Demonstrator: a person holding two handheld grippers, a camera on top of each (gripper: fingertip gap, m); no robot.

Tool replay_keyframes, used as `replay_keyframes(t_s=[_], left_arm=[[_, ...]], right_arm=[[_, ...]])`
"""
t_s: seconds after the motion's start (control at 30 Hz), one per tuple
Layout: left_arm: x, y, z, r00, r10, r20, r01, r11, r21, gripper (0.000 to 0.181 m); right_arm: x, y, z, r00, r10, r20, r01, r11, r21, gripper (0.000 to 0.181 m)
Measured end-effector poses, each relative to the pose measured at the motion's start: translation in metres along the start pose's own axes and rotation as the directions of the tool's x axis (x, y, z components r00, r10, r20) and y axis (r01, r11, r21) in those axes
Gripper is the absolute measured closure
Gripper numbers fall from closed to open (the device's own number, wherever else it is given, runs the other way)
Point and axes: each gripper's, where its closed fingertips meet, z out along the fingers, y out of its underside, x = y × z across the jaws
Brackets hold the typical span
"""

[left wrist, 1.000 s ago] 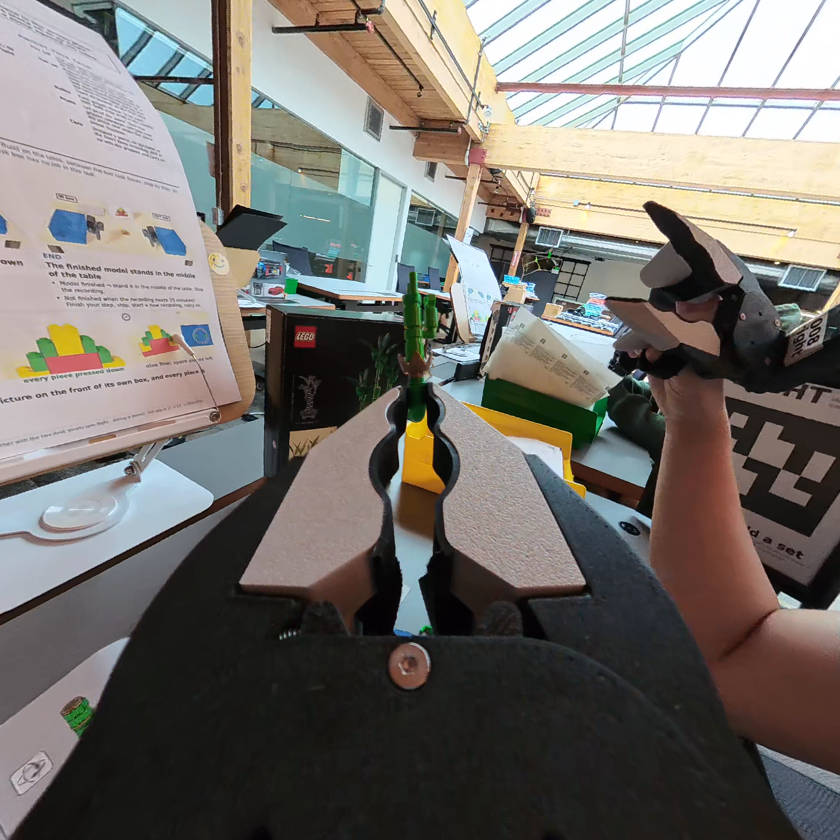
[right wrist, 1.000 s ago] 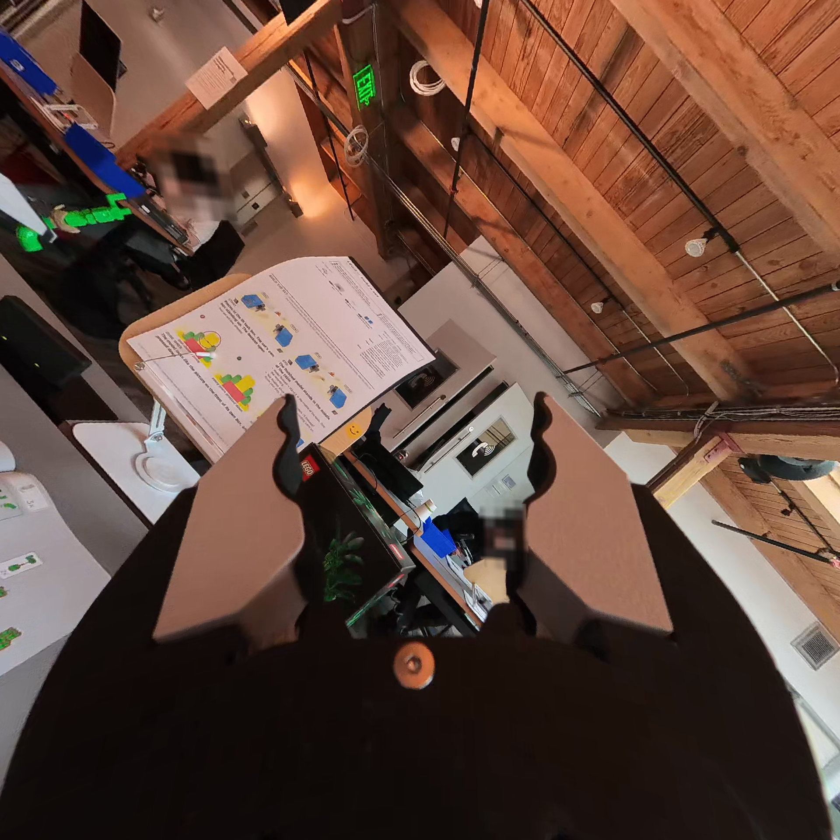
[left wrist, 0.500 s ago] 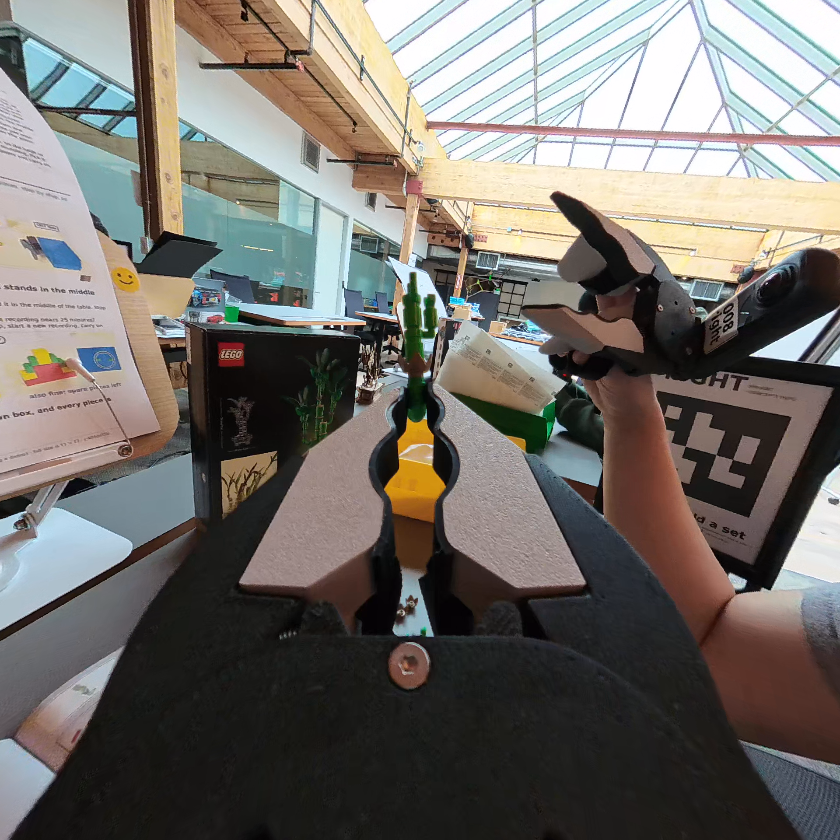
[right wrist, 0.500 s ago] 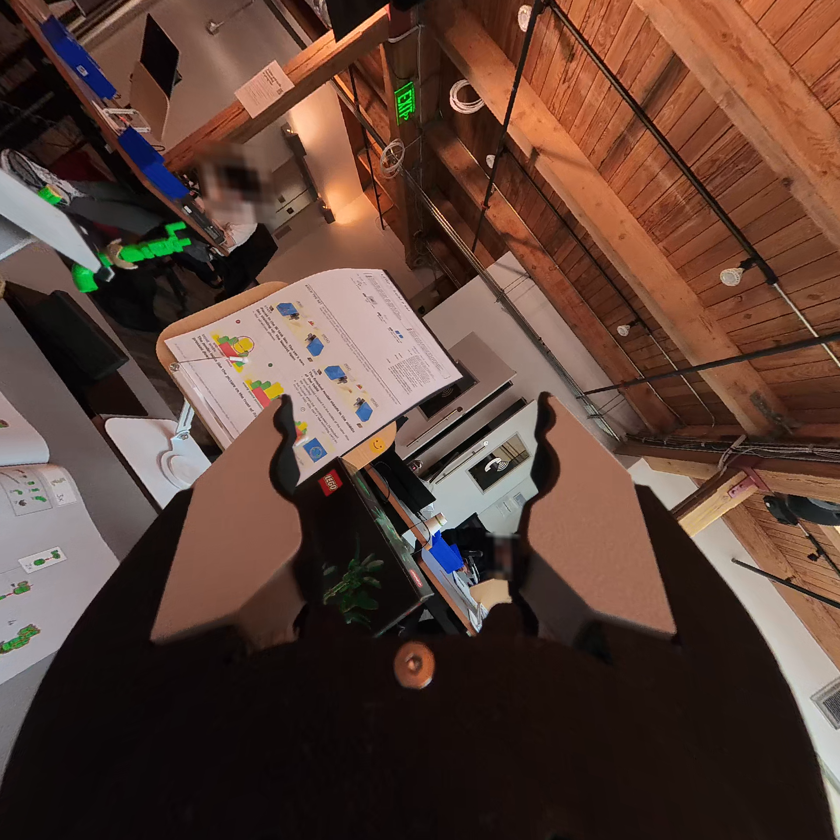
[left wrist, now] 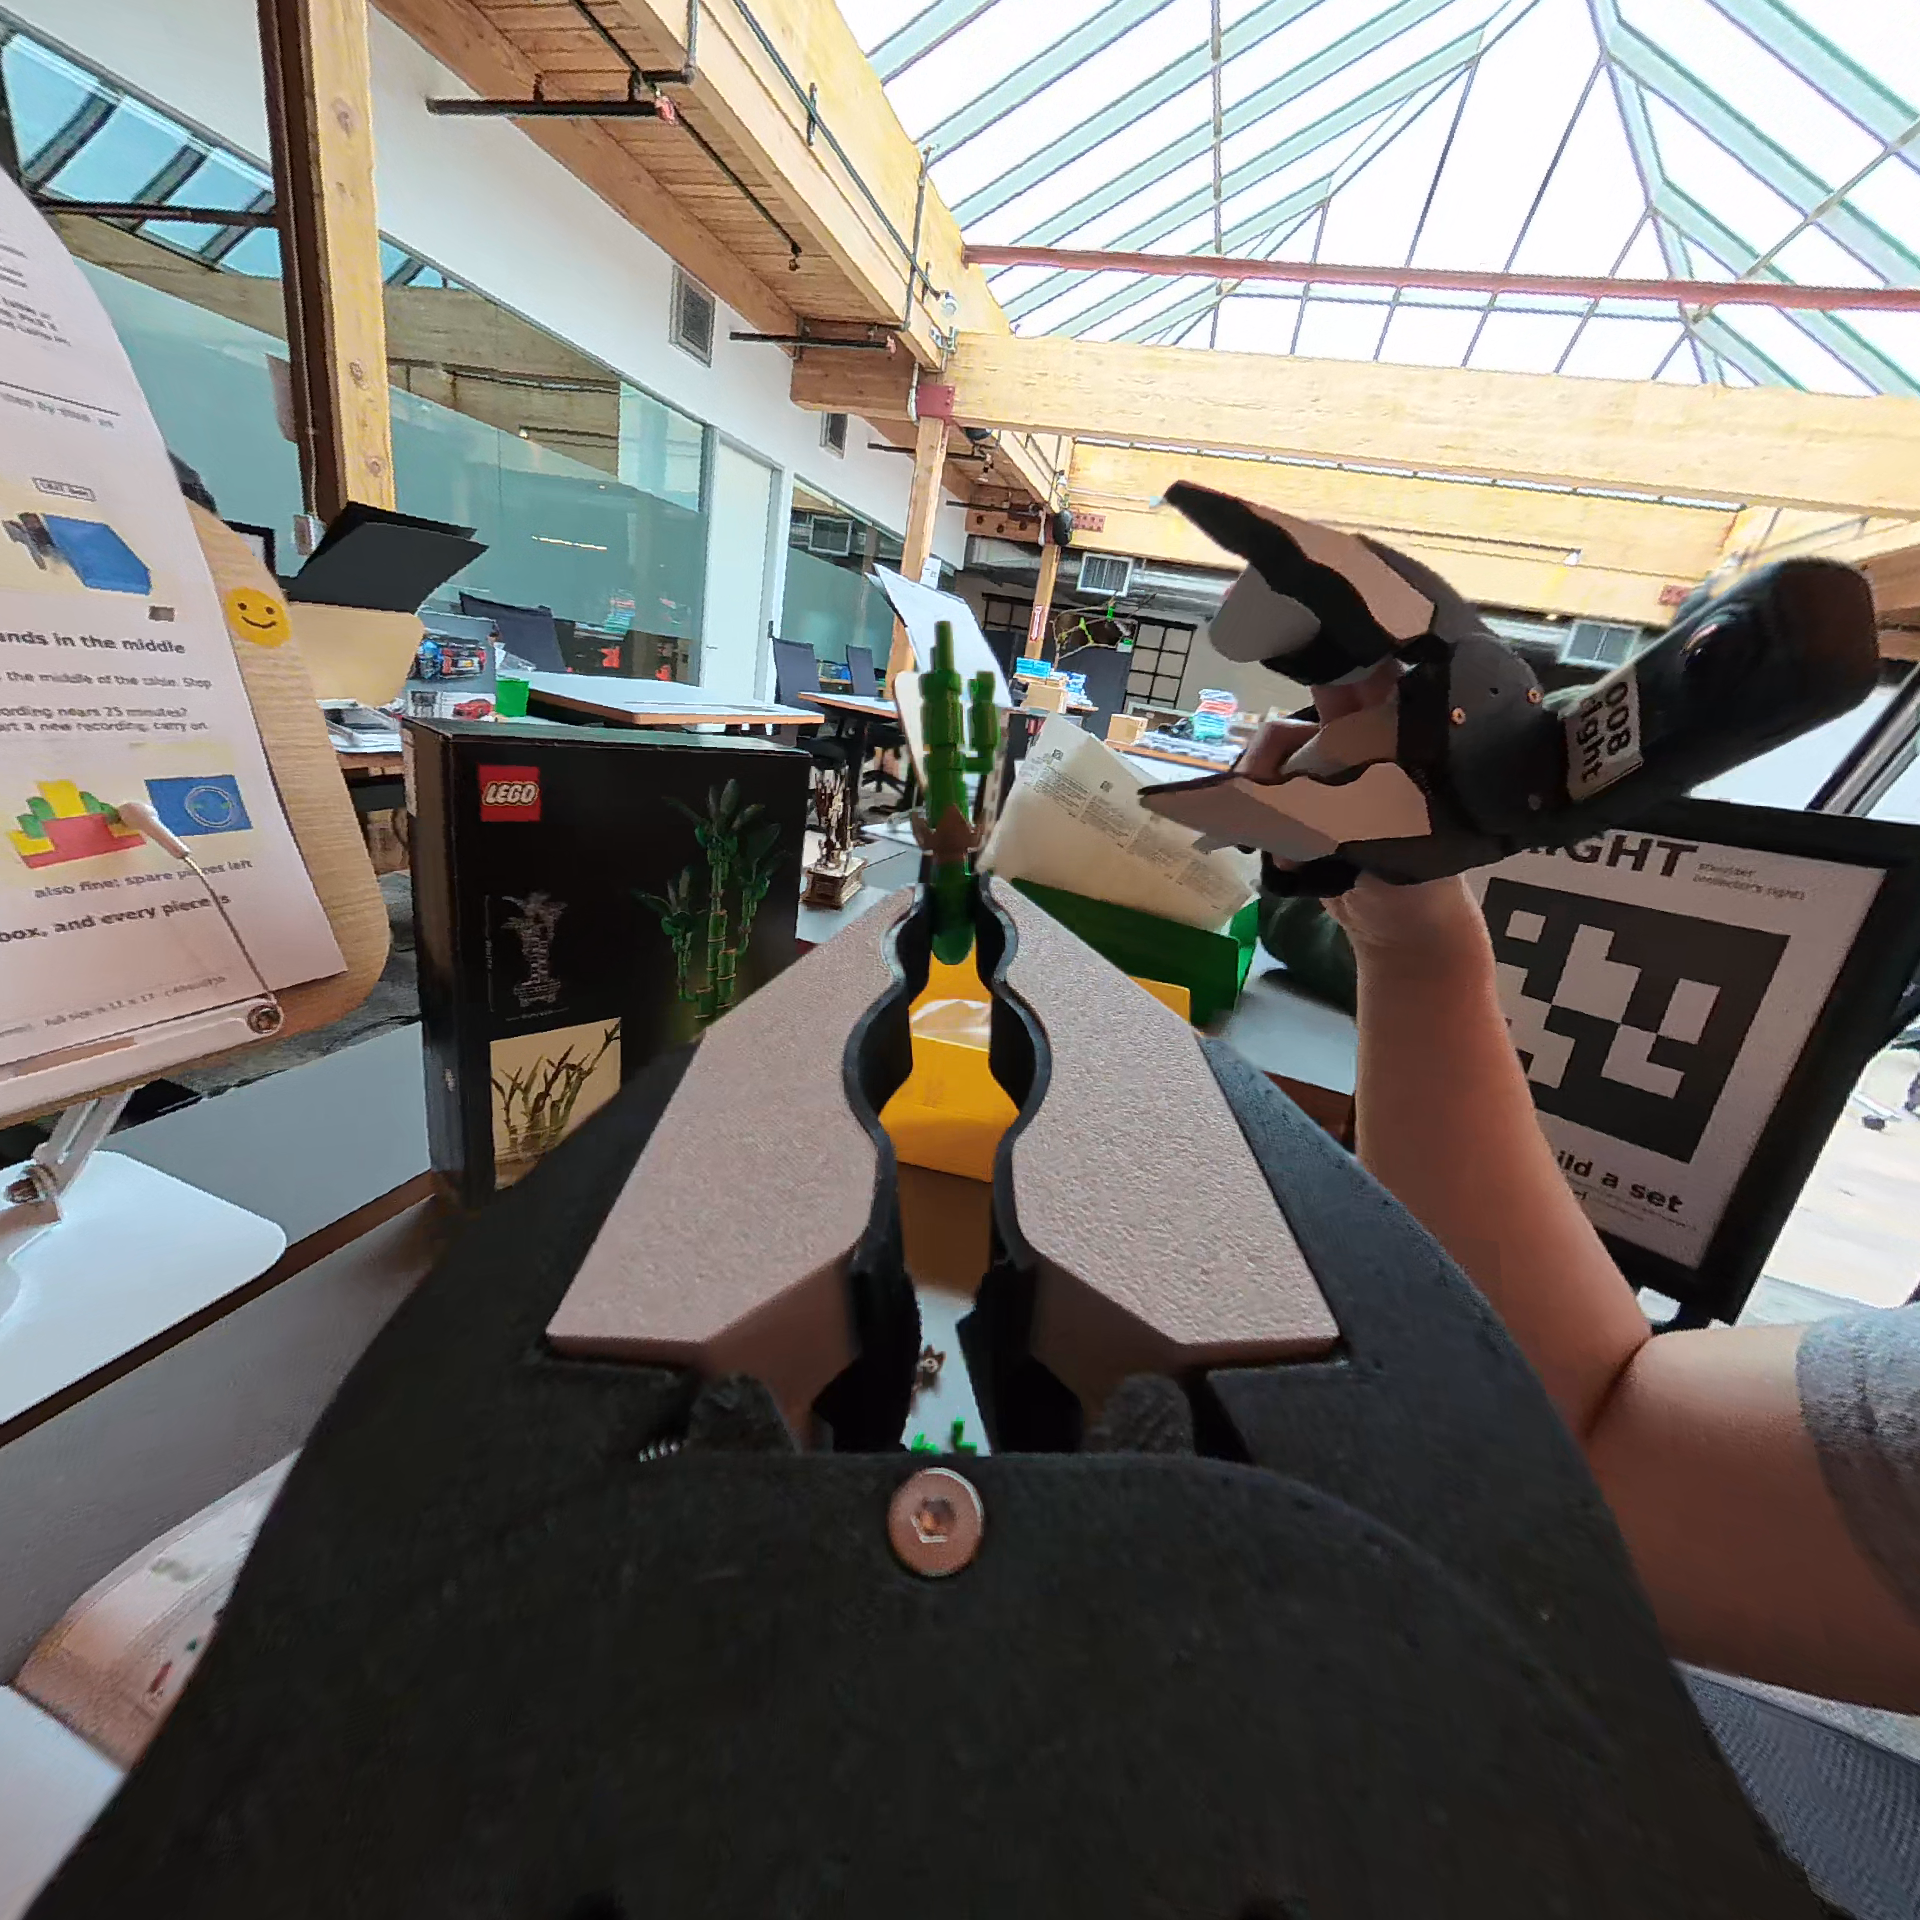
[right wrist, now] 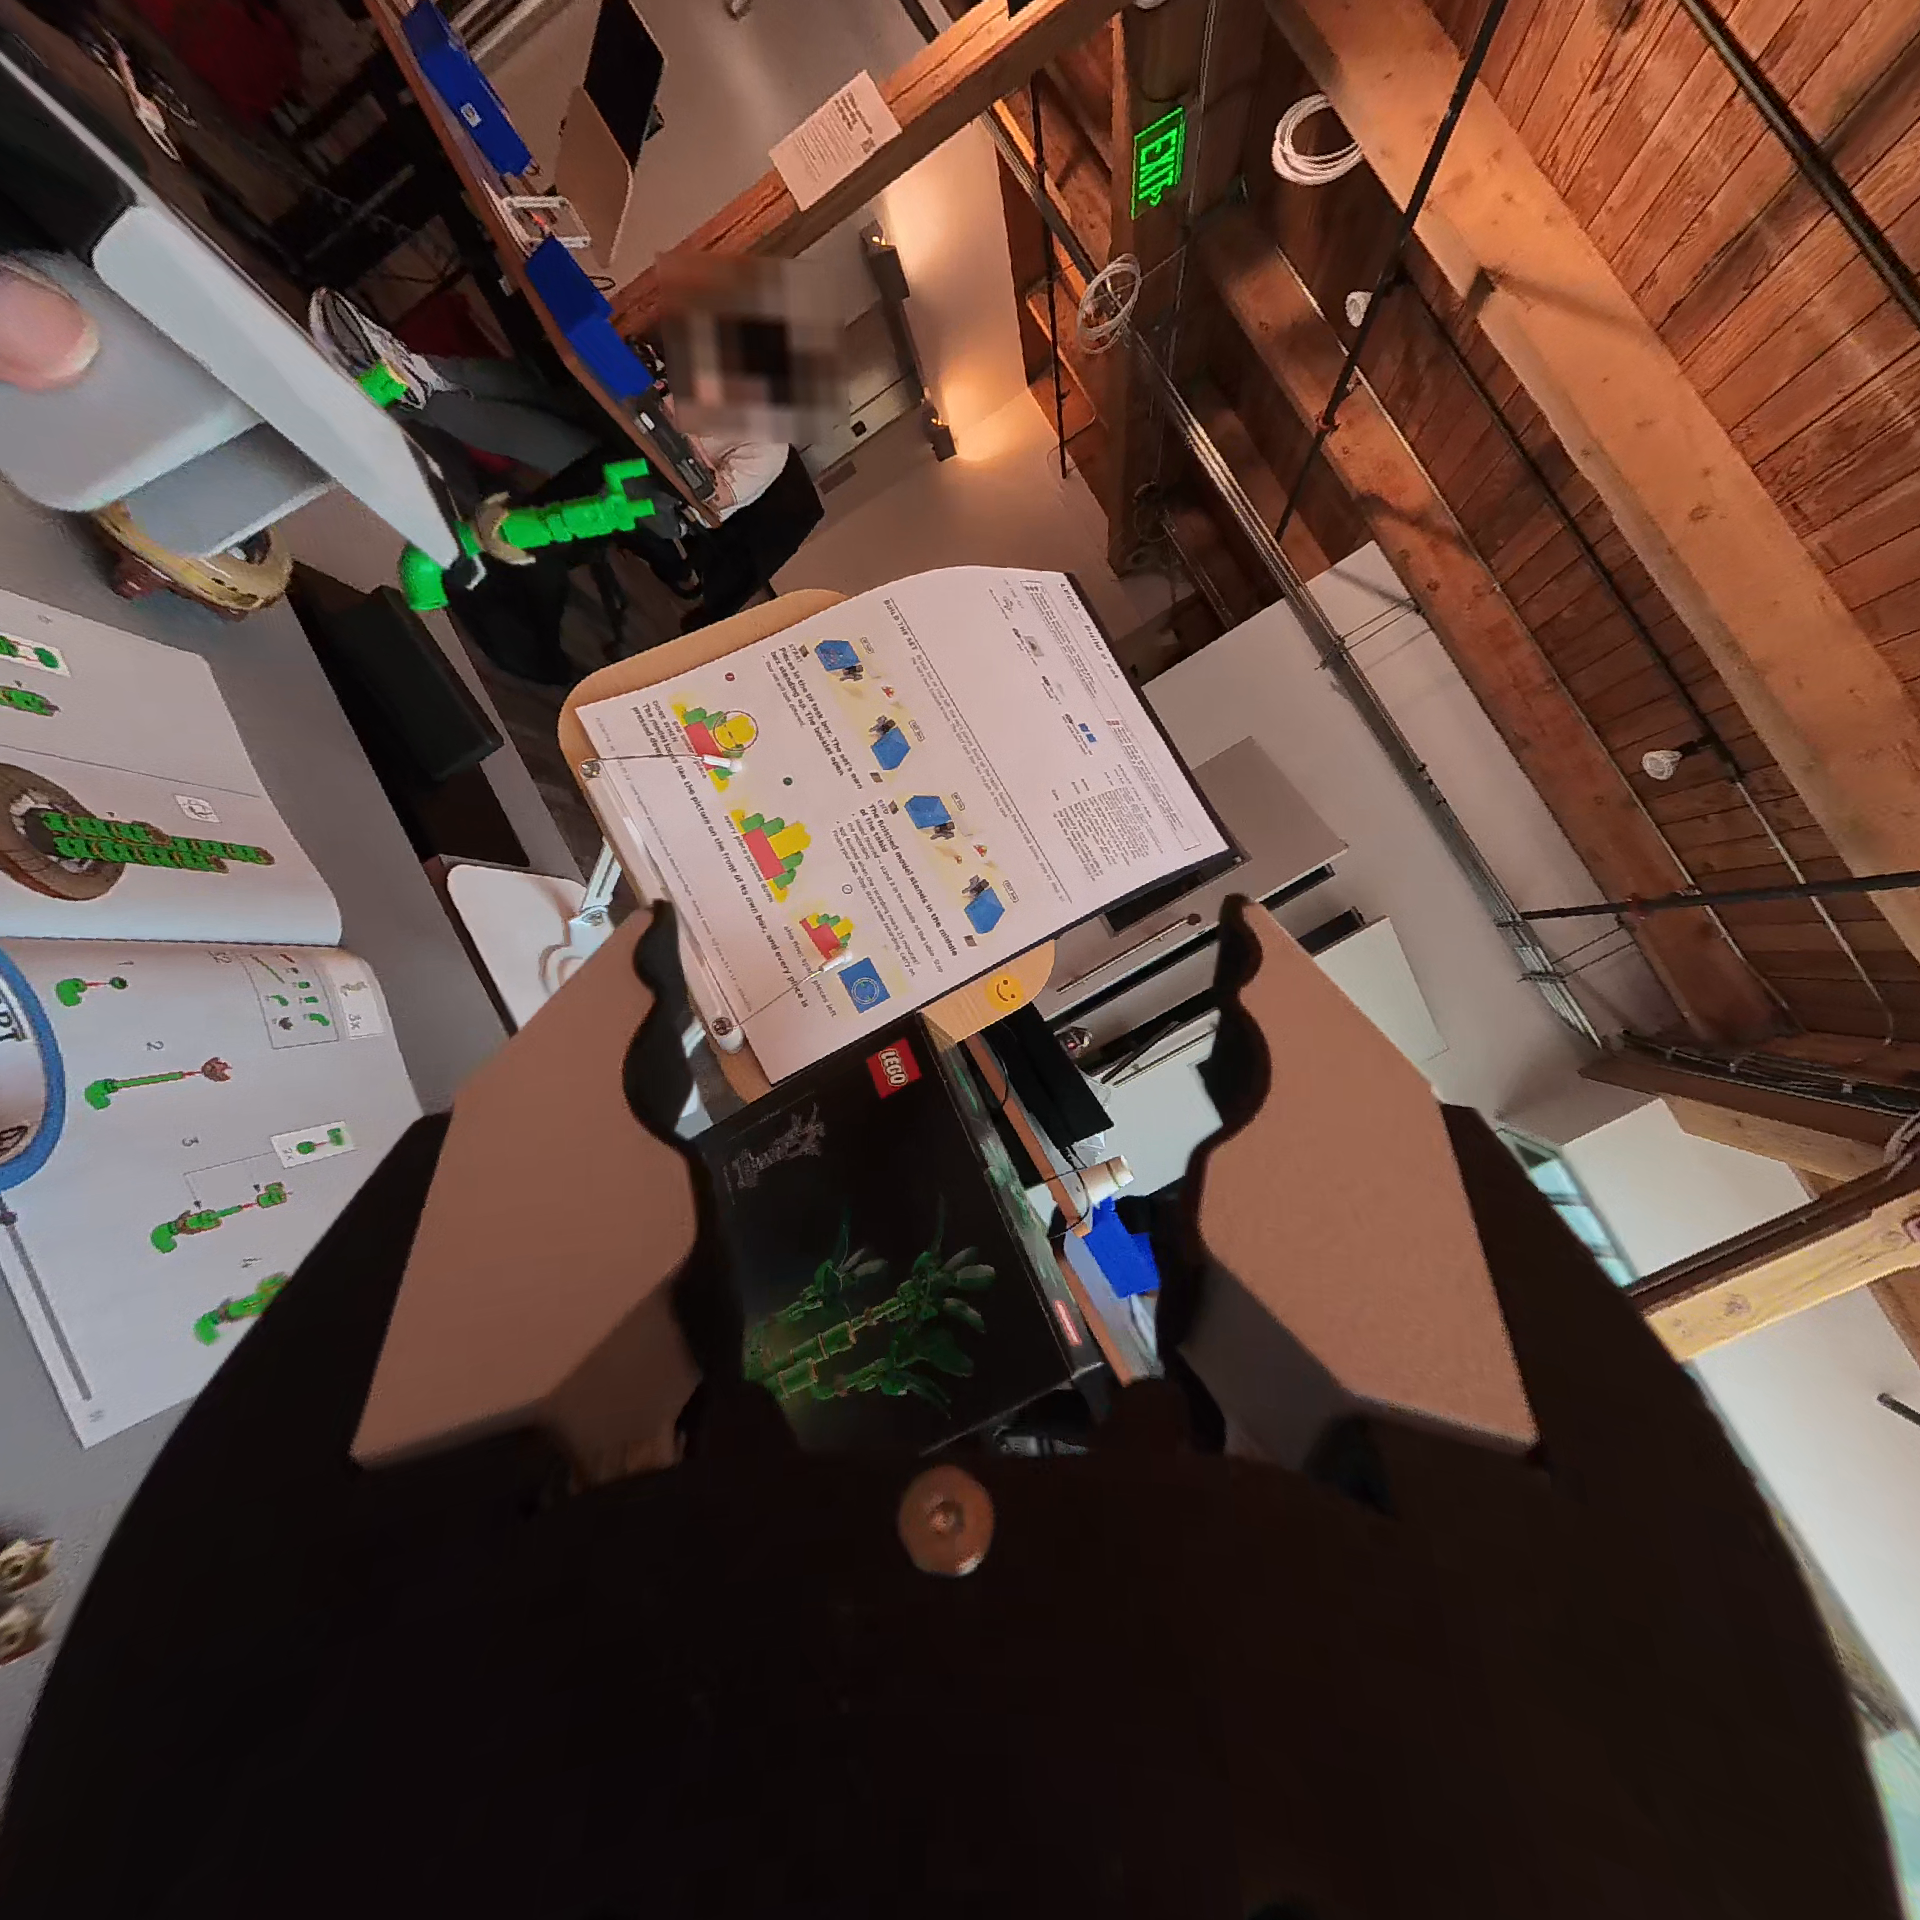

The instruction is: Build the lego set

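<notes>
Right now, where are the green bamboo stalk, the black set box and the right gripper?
green bamboo stalk (left wrist: 948, 727), left wrist view, on its upper segments above the fingertips.
black set box (left wrist: 613, 935), left wrist view, on its front face.
right gripper (left wrist: 1195, 665), left wrist view, between its open fingertips.

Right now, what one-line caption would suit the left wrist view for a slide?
Left tool shut on a green brick bamboo stalk, raised before the black set box; right tool open.
</notes>
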Motion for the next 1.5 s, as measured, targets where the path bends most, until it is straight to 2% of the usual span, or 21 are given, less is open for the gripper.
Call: replay_keyframes(t_s=[0.23, 0.37, 0.47, 0.6, 0.7, 0.8, 0.97, 1.1, 1.3, 1.5], left_arm=[[-0.003, -0.008, -0.006, 0.999, -0.048, -0.008, 0.049, 0.998, 0.036, 0.176], [-0.003, -0.008, -0.005, 0.999, -0.047, -0.009, 0.047, 0.998, 0.037, 0.176], [0.000, -0.006, -0.003, 0.995, -0.086, -0.047, 0.088, 0.995, 0.035, 0.176], [0.003, -0.006, -0.002, 0.988, -0.134, -0.083, 0.138, 0.989, 0.053, 0.176], [0.003, -0.006, -0.002, 0.989, -0.124, -0.083, 0.129, 0.990, 0.056, 0.176], [0.010, -0.009, -0.002, 0.990, -0.096, -0.106, 0.103, 0.993, 0.065, 0.176], [0.014, -0.012, -0.003, 0.989, -0.082, -0.122, 0.091, 0.993, 0.069, 0.176], [0.017, -0.015, -0.004, 0.981, -0.117, -0.156, 0.129, 0.989, 0.070, 0.177], [0.020, -0.020, -0.007, 0.939, -0.235, -0.250, 0.262, 0.962, 0.080, 0.176], [0.021, -0.018, -0.007, 0.940, -0.213, -0.267, 0.242, 0.967, 0.078, 0.176]], right_arm=[[0.023, -0.019, -0.024, 0.995, 0.026, -0.097, -0.015, 0.993, 0.118, 0.087], [0.026, -0.018, -0.024, 0.994, 0.037, -0.106, -0.023, 0.991, 0.129, 0.090], [0.026, -0.019, -0.021, 0.991, 0.007, -0.130, 0.010, 0.991, 0.133, 0.098], [0.014, -0.022, -0.011, 0.997, 0.025, -0.070, -0.015, 0.989, 0.149, 0.098], [-0.004, -0.027, 0.000, 0.998, 0.058, 0.031, -0.062, 0.984, 0.167, 0.097], [-0.030, -0.045, 0.010, 0.984, 0.076, 0.158, -0.109, 0.972, 0.209, 0.096], [-0.059, -0.067, 0.021, 0.968, 0.029, 0.248, -0.093, 0.964, 0.249, 0.097], [-0.072, -0.062, 0.030, 0.959, 0.012, 0.282, -0.075, 0.974, 0.214, 0.097], [-0.072, -0.056, 0.032, 0.955, 0.034, 0.294, -0.096, 0.975, 0.200, 0.097], [-0.070, -0.059, 0.029, 0.948, 0.064, 0.310, -0.138, 0.965, 0.224, 0.100]])
